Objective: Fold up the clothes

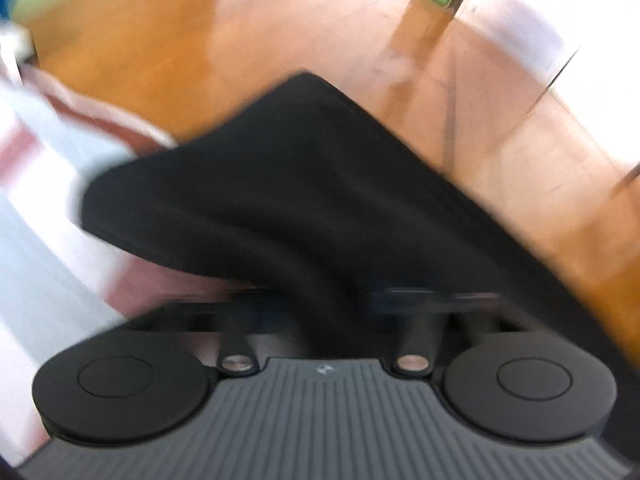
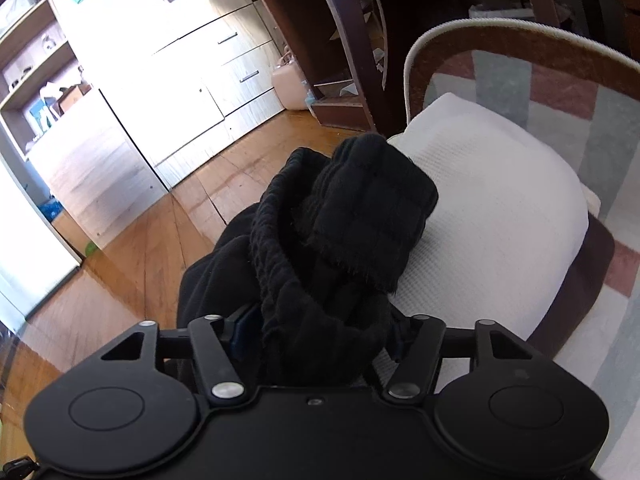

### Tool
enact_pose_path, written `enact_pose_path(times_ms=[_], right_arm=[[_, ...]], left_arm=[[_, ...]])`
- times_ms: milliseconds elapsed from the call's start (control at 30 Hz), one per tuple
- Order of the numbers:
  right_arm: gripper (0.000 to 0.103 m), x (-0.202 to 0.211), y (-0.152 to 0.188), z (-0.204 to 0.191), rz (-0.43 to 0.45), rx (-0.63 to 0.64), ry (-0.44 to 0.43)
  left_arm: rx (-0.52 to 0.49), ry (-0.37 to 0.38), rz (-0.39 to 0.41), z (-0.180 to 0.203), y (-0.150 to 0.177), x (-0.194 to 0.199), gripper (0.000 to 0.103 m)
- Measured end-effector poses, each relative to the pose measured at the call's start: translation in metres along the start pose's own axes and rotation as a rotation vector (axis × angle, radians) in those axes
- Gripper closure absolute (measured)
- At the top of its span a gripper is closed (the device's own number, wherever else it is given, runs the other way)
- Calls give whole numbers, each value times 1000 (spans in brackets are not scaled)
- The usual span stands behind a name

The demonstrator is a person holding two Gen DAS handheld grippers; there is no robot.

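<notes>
A black garment [image 1: 288,184] fills the middle of the blurred left wrist view, pulled out in a taut sheet over the wooden floor. It runs into my left gripper [image 1: 320,300], which looks shut on it; the fingertips are hidden under the cloth. In the right wrist view the same black garment [image 2: 360,216] is bunched, its ribbed waistband and a frayed edge piled on top. It lies between the wide jaws of my right gripper [image 2: 320,332], which stands open. A blue pad [image 2: 244,328] shows beside the cloth on the left.
A white knitted pillow [image 2: 492,208] lies on a bed with a checked cover [image 2: 600,128] at the right, under the garment's far end. Wooden floor [image 2: 140,260] spreads left. Pale drawers [image 2: 240,60], a pink container [image 2: 288,84] and dark wooden furniture [image 2: 344,40] stand behind.
</notes>
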State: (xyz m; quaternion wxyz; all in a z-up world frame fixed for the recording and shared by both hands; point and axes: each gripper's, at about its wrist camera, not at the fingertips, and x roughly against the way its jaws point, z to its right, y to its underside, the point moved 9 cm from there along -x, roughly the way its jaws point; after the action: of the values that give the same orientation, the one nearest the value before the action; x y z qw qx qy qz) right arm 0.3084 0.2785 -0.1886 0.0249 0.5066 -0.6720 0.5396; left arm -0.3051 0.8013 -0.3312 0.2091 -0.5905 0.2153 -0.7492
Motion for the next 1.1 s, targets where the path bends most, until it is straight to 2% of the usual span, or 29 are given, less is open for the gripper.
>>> enact_pose_path(times_ms=[200,267,300,400,500,567,633,700,733,767,800,833,867,900,967,1100], right_arm=[[37,6,0,-8,8,58,-5],[38,12,-2,-12,25,66,-34],[38,15,-4,-13,34,59,-52],[36,14,-8,-9,29,-39,-91],[35,10,-13,-5,12,-123,-122],[33,5,-17,-5,-1,-154,-135],[24,-5,-18,-6,-13,-154,-123],[13,-16,-18,-8,-10,-156,-93],[13,-23,-17,-9,-3,-158,-70],[13,-28,-17,-10,7,-155,-47],[24,-26,-19,-17,38,-102,-24],[36,-25,-22,-24,70,-50,-1],[55,-23,-25,-32,100,6,21],[64,-17,-28,-46,120,92,31],[67,1,-33,-79,169,219,12],[70,28,-43,-155,217,392,-72]], left_arm=[[-71,91,43,19,-10,25,82],[-41,82,11,14,-8,22,56],[-4,86,-8,9,-6,17,52],[107,131,-39,-5,-3,3,52],[144,171,-19,-8,-7,0,49],[155,202,-12,-6,-7,1,33],[181,226,5,-7,-10,-2,28],[130,179,34,-5,-15,-9,32],[93,148,49,-3,-16,-12,51],[42,91,63,-2,-17,-12,91],[-14,30,75,-2,-17,-9,93],[-37,12,95,-2,-19,-3,94],[-36,9,125,-2,-23,5,94],[-53,-5,156,-1,-27,14,94],[-142,-52,248,7,-41,39,93],[-249,-152,436,15,-75,99,93]])
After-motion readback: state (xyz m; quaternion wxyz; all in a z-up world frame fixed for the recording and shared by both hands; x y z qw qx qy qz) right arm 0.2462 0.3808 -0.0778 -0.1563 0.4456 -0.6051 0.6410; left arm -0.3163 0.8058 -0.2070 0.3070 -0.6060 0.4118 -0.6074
